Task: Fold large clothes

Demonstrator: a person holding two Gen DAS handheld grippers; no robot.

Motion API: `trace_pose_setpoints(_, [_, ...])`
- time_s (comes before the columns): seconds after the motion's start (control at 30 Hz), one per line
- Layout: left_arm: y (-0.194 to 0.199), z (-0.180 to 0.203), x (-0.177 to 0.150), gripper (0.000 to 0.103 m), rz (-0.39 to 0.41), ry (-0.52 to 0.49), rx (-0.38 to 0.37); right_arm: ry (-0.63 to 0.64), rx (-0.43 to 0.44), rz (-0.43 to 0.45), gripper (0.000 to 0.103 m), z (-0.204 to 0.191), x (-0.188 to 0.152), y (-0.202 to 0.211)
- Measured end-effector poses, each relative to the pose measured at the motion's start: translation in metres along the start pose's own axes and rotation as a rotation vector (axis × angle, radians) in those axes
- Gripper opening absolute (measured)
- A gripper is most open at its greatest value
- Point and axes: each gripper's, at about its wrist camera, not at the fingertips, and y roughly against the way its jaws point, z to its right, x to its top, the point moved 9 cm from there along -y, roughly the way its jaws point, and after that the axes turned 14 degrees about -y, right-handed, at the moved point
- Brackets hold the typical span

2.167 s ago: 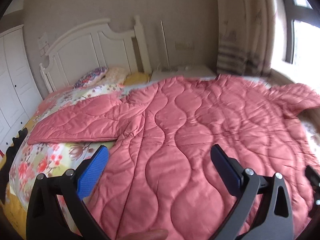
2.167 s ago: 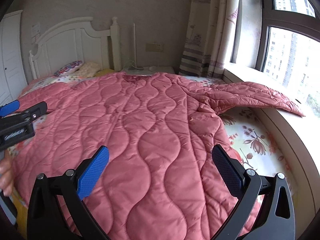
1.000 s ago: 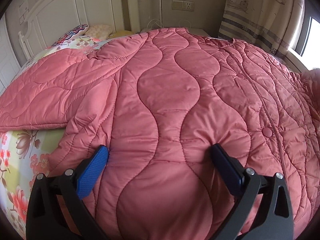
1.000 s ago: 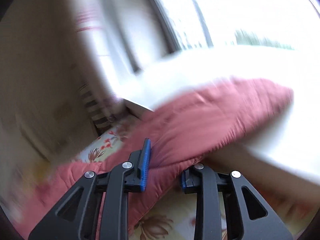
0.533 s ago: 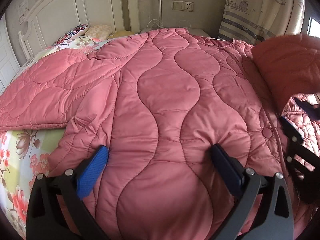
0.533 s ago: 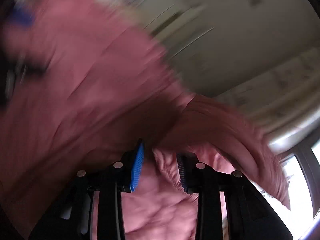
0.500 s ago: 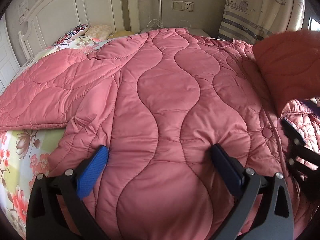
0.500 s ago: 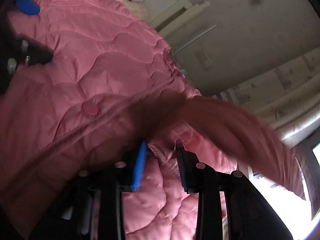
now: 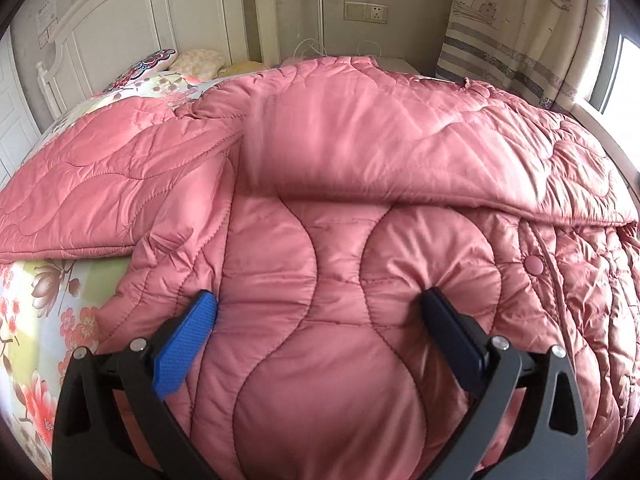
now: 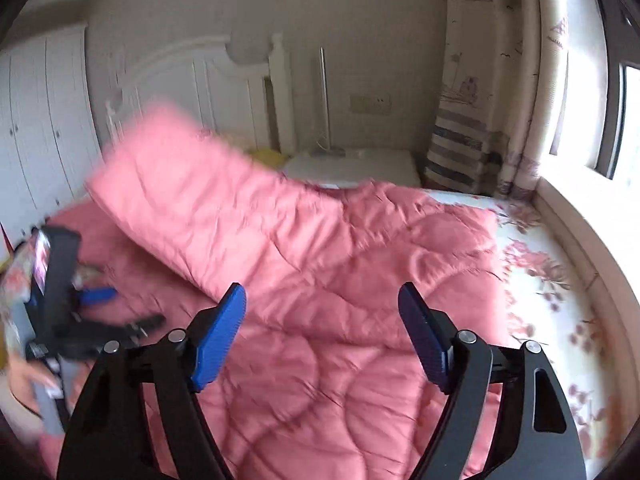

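Note:
A large pink quilted coat [image 9: 344,264] lies spread on the bed. Its right sleeve [image 9: 400,148] now lies folded across the body, blurred in the right wrist view [image 10: 224,216]. The left sleeve [image 9: 100,184] stretches out to the left. My left gripper [image 9: 320,316] is open, with both fingertips pressed down on the coat's lower body. My right gripper [image 10: 322,316] is open and empty above the coat. The left gripper also shows at the left of the right wrist view [image 10: 100,300].
The floral bedsheet [image 9: 36,312] shows at the left and along the window side [image 10: 540,288]. A white headboard [image 9: 152,28] and pillows [image 9: 160,64] are at the back. A nightstand [image 10: 356,164], curtain [image 10: 480,100] and window ledge [image 10: 580,240] lie to the right.
My right gripper carried the right sleeve over the coat's body, let it go and opened, then drew back. My left gripper stayed pressed on the coat.

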Motion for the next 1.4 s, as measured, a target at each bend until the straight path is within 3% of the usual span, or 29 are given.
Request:
trace_pose_setpoints(0.13, [0.004, -0.002, 0.002, 0.101, 0.014, 0.019, -0.044, 0.041, -0.124, -0.010, 0.075, 0.005, -0.008, -0.011])
trace_pose_setpoints(0.2, [0.010, -0.009, 0.005, 0.101, 0.036, 0.074, -0.121, -0.002, -0.153, -0.020, 0.075, 0.013, -0.013, -0.012])
trace_pose_setpoints(0.23, [0.015, -0.015, 0.010, 0.101, 0.057, 0.141, -0.194, -0.023, -0.176, -0.018, 0.075, 0.021, -0.014, -0.012])
trace_pose_setpoints(0.33, [0.018, -0.032, 0.028, 0.101, 0.086, 0.284, -0.303, -0.105, -0.253, -0.001, 0.075, 0.056, -0.019, -0.009])
trace_pose_setpoints(0.43, [0.002, -0.046, 0.053, 0.097, 0.076, 0.299, -0.234, -0.286, -0.294, -0.001, 0.076, 0.101, -0.027, -0.008])
trace_pose_setpoints(0.57, [-0.032, -0.043, 0.064, 0.076, 0.013, 0.224, -0.125, -0.520, -0.267, 0.007, 0.076, 0.145, -0.035, -0.006])
trace_pose_setpoints(0.63, [-0.028, -0.041, 0.065, 0.052, 0.025, 0.177, -0.035, -0.613, -0.236, 0.026, 0.076, 0.160, -0.038, -0.003])
trace_pose_setpoints(0.7, [-0.015, -0.040, 0.067, 0.004, 0.055, 0.182, -0.036, -0.649, -0.220, 0.050, 0.076, 0.167, -0.038, 0.002])
trace_pose_setpoints(0.77, [-0.001, -0.041, 0.064, 0.003, 0.083, 0.244, -0.111, -0.656, -0.209, 0.066, 0.076, 0.168, -0.037, 0.005])
trace_pose_setpoints(0.87, [0.020, -0.047, 0.047, 0.003, 0.117, 0.253, -0.066, -0.658, -0.200, 0.076, 0.076, 0.168, -0.037, 0.008])
trace_pose_setpoints(1.03, [0.006, -0.037, 0.032, 0.008, 0.080, 0.184, -0.075, -0.654, -0.191, 0.067, 0.076, 0.167, -0.035, 0.004])
trace_pose_setpoints(1.07, [0.008, -0.040, 0.033, 0.014, 0.088, 0.183, -0.068, -0.650, -0.192, 0.062, 0.076, 0.166, -0.035, 0.003])
trace_pose_setpoints(1.1, [0.014, -0.042, 0.036, 0.028, 0.100, 0.187, -0.039, -0.648, -0.192, 0.060, 0.076, 0.166, -0.035, 0.003])
trace_pose_setpoints(1.13, [0.030, -0.049, 0.042, 0.036, 0.144, 0.204, 0.039, -0.647, -0.194, 0.062, 0.076, 0.165, -0.036, 0.003])
trace_pose_setpoints(1.17, [0.043, -0.057, 0.046, 0.058, 0.191, 0.224, 0.105, -0.648, -0.194, 0.065, 0.076, 0.165, -0.035, 0.004])
trace_pose_setpoints(1.2, [0.062, -0.064, 0.053, 0.073, 0.266, 0.249, 0.172, -0.651, -0.194, 0.068, 0.076, 0.165, -0.035, 0.004])
trace_pose_setpoints(1.27, [0.091, -0.057, 0.075, 0.074, 0.387, 0.235, 0.188, -0.652, -0.195, 0.066, 0.076, 0.166, -0.036, 0.004])
trace_pose_setpoints(1.3, [0.093, -0.047, 0.086, 0.075, 0.396, 0.193, 0.169, -0.648, -0.196, 0.065, 0.076, 0.166, -0.036, 0.004])
trace_pose_setpoints(1.4, [0.060, -0.006, 0.112, 0.074, 0.314, 0.027, 0.058, -0.631, -0.200, 0.058, 0.076, 0.163, -0.037, 0.003])
